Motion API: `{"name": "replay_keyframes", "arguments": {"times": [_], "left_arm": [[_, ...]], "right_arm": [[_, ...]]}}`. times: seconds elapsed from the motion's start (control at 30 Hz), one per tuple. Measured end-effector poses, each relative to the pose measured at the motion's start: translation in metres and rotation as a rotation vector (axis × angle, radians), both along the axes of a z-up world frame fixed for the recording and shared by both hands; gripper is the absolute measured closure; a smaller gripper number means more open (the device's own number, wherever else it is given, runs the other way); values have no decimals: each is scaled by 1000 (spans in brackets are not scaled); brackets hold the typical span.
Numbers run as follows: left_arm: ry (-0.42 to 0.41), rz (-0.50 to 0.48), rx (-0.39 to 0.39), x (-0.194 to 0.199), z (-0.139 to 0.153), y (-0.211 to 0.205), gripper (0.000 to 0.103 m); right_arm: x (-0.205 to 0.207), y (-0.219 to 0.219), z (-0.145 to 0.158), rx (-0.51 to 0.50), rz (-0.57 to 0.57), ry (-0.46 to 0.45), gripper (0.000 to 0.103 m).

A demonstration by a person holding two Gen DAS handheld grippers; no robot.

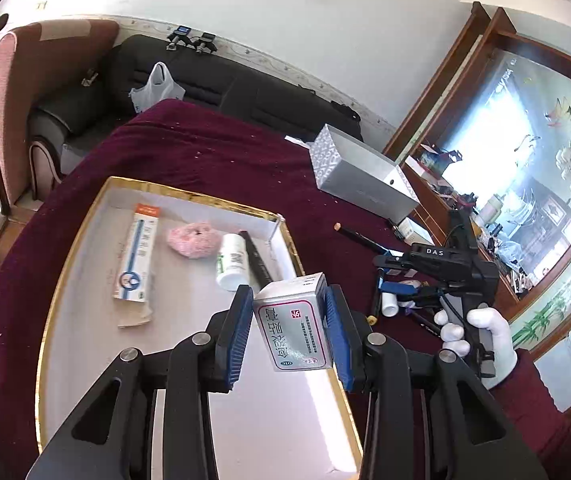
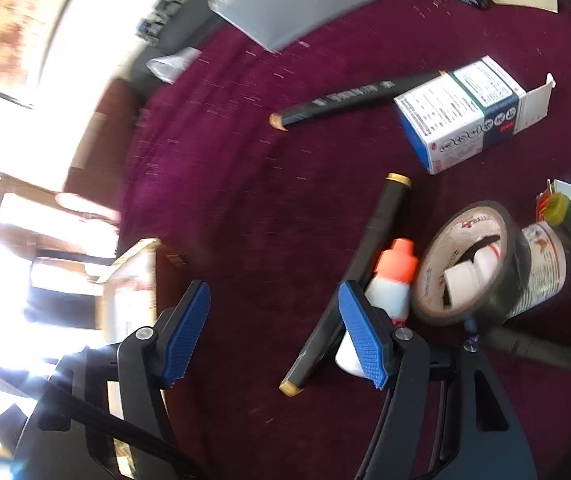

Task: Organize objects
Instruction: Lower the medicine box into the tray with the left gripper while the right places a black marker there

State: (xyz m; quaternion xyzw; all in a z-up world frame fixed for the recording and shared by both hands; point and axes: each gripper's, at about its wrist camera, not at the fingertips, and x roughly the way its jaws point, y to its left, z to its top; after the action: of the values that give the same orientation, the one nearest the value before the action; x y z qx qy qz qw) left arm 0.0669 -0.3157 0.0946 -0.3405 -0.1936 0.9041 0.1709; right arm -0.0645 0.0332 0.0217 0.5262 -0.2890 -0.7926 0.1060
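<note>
Left hand-held gripper [image 1: 289, 328] clamps a silver medicine box [image 1: 291, 322] with a red-bordered label above the tray [image 1: 85, 240].

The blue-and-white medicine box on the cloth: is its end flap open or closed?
Open. In the right wrist view the blue-and-white medicine box lies on its side with one end flap swung outward.

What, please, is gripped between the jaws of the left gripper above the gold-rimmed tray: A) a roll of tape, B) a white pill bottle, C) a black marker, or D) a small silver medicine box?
D: the left gripper has its blue pads pressed on both sides of the small silver medicine box, above the tray.
</note>
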Motion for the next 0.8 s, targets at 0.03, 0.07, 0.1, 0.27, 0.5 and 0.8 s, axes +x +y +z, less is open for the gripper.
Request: {"name": "replay_keyframes", "arguments": {"times": [0.03,0.07,0.1,0.27,0.5,0.8], "left_arm": [[1,7,4,0,-1,-5,71],[3,16,4,0,-3,-9,71],[5,22,2,1,-5,-13,71],[-1,40,12,1,-16,-29,71],[-19,72,9,7,-25,-41,71],[-48,71,2,11,-25,-38,71]], "right_arm": [[-2,-3,4,60,-16,-8,39],[-3,-6,6,125,-32,-15,39],[-5,-8,6,166,-38,-21,39],[-3,-39,1,373,-7,-24,40],[9,-66,-10,588,25,53,73],[26,-43,0,371,29,106,91]]}}
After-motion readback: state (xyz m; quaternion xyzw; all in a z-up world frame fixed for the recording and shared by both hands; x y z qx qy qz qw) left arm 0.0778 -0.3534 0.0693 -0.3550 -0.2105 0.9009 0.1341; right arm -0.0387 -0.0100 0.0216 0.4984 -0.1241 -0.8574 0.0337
